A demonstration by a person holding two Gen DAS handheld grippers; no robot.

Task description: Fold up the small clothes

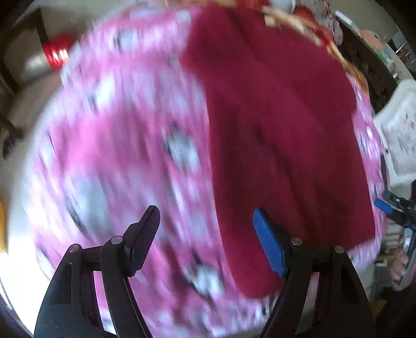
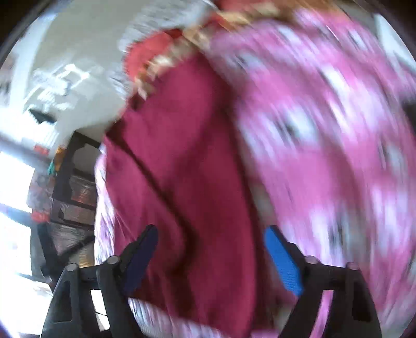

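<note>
black plastic and blue rubber come first: the left gripper hangs over the bed with its jaws spread wide and nothing between them, one pad ribbed black, the other blue. the right gripper is the same, released and empty, its blue pad bright against the cloth. both pictures are smeared, so fine detail is lost. just beyond the fingers lies the dark crimson soft garment, spread flat on the pink blanket printed with white cartoon figures. from the left gripper the garment lies ahead and to the right, its near hem just past the blue pad, its long axis running away from the fingers toward the far end of the bed. from the right gripper it lies straight ahead and under the jaws, with a dark seam or fold line running lengthwise. the right one looks the nearer of the two to the cloth, i'd say, and better placed for the next pinch at the near hem. in the left view the right gripper's tip shows at the garment's far side, a hand below it. further off, a heap of red and patterned clothes sits at the garment's far end, and beyond that the pale wall and dim furniture i can't make out.
</note>
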